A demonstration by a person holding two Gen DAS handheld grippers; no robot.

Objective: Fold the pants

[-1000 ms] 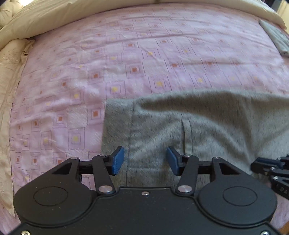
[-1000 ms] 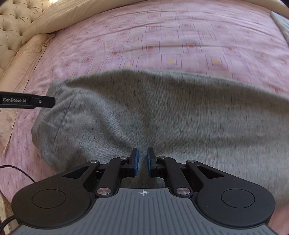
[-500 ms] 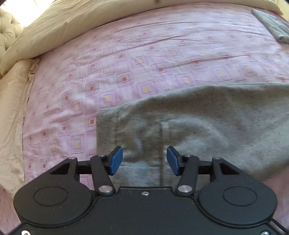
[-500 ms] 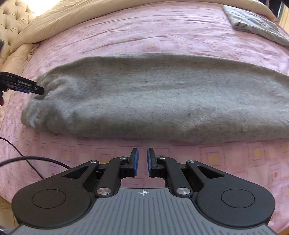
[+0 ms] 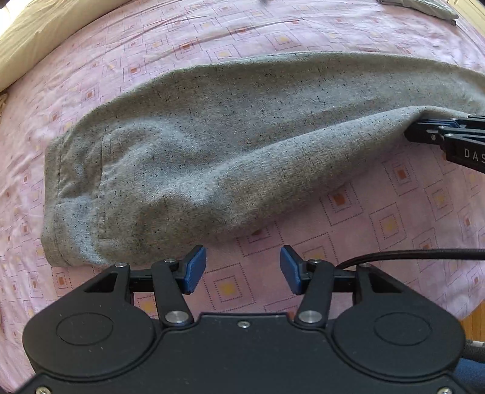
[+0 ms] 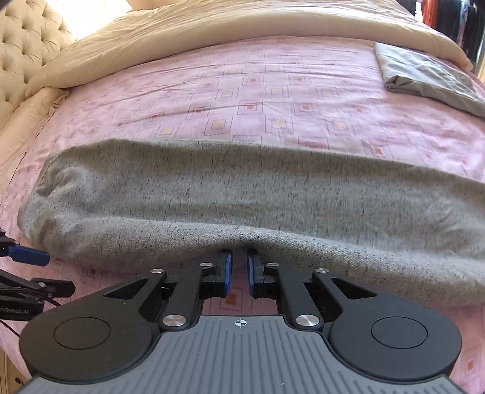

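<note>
One bed (image 6: 272, 100), pink patterned sheet. One grey pants (image 5: 230, 145) lies across it. Left gripper (image 5: 243, 269) fingers released at 6 o'clock; right gripper (image 6: 239, 263) fingers clenched on pants edge.

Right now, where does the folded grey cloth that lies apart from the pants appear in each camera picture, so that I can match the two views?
Left wrist view: the folded grey cloth is only a sliver at the top edge, right of middle, mostly cut off.
Right wrist view: the same cloth lies in the upper right, on the pink bedsheet.
Shared landmark: the grey pants, stretched across the middle of both pictures.
</note>
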